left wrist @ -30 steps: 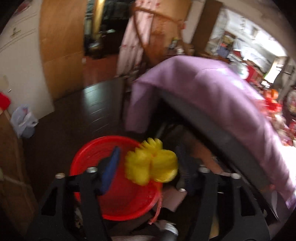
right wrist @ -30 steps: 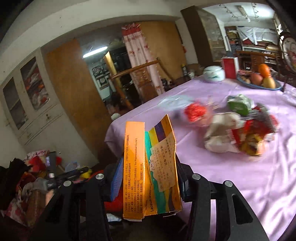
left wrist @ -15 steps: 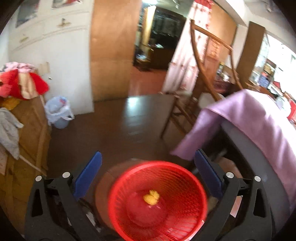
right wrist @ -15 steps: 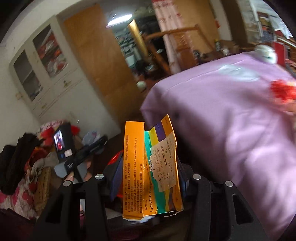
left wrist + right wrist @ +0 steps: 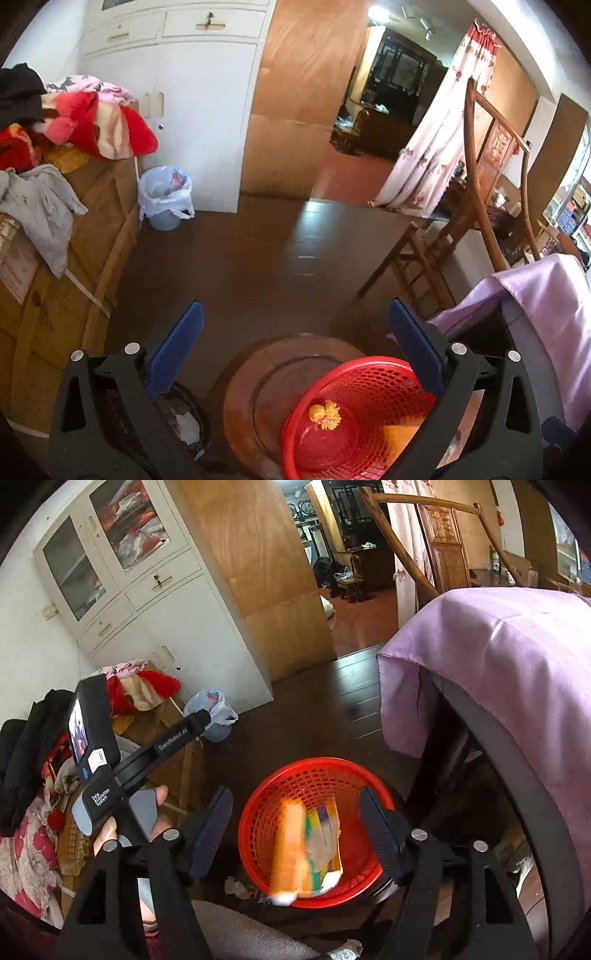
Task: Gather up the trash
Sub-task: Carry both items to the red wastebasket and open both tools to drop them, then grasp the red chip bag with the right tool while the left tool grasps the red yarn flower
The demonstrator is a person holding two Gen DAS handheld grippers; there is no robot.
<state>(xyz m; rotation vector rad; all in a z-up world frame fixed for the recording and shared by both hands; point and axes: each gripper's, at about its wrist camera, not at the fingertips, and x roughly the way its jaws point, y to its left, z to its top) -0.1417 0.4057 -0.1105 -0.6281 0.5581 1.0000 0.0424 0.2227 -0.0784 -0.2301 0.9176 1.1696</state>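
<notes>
Below purple tablecloth (image 5: 491,672) edge, on dark floor: red mesh basket (image 5: 258,812). Right gripper (image 5: 295,834) above basket, jaws just been opening, pads clear of orange carton (image 5: 295,853), which sits blurred between them over basket mouth (touching basket or not, cannot tell). Left gripper (image 5: 295,354) spread wide, nothing between blue pads (image 5: 177,347). Yellow crumpled scrap (image 5: 325,413) lies on basket bottom. Bagged pale bin (image 5: 164,199) stands by white cabinet (image 5: 192,110), well apart.
</notes>
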